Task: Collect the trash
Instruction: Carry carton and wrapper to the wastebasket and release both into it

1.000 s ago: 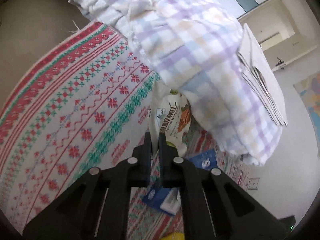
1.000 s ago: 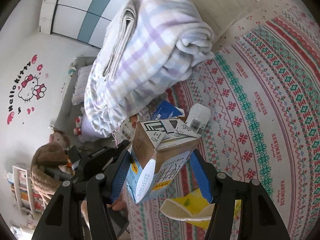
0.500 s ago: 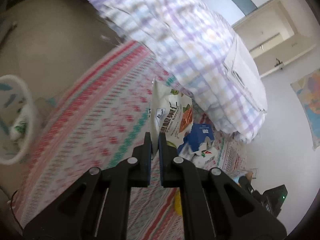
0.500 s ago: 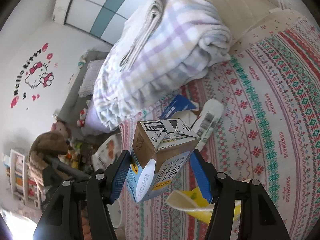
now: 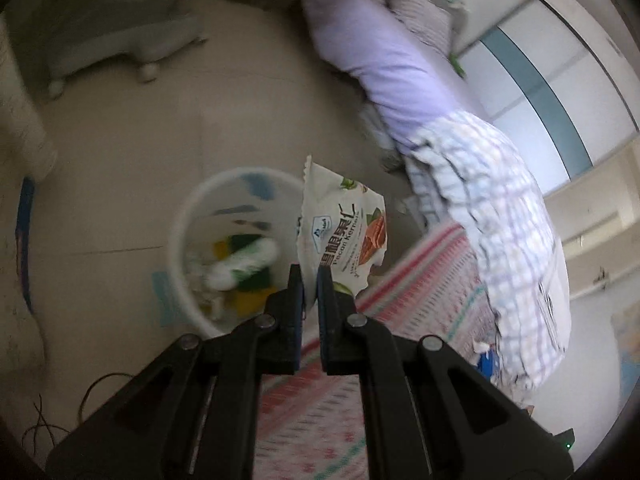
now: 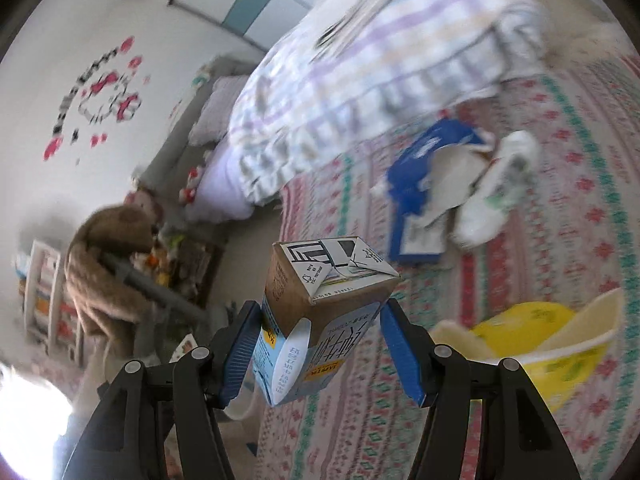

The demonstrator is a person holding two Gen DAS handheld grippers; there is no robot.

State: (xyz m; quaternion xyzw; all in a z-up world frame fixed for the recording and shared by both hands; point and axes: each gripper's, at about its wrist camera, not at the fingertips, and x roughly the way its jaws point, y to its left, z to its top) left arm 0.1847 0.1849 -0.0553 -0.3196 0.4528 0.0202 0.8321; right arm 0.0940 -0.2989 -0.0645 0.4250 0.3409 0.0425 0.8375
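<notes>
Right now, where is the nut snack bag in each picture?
Left wrist: the nut snack bag sits mid-frame, pinched in the left hand-held gripper, beside the white bin.
Right wrist: not in it.
Shared landmark: the plaid blanket.

The round white plastic bin (image 5: 240, 248) on the bare beige floor (image 5: 132, 136) stands open-topped, already part-filled; beside it the patterned woven rug (image 5: 420, 292) and heaped checked blanket (image 5: 500, 220) crowd one side.

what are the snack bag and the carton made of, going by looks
Snack bag: thin glossy plastic film, probably; it crinkles and has a serrated torn edge. Carton: printed coated paperboard, seemingly; folded flaps and bare brown board show on its end.
</notes>
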